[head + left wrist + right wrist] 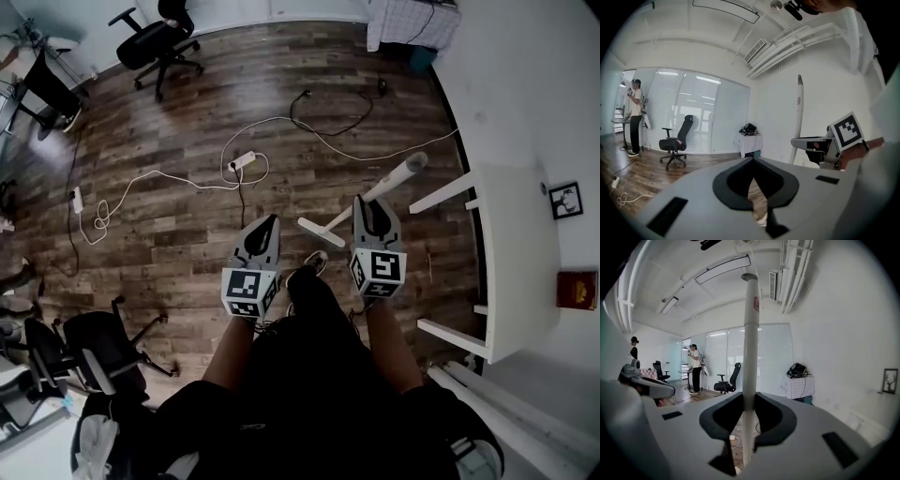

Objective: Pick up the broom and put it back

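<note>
Broom (750, 333) was a slim white pole w/ red mark near top, clamped upright in right gripper (749, 398). Left gripper (752, 160) was closed, empty.

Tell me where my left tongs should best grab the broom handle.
I'd take the bare round shaft of the broom just above the right tongs, coming in level from its left. It stands near upright, slim and straight, clamped in the right tongs, with plenty of free length above; the left tongs, shut and empty, must open first.
</note>
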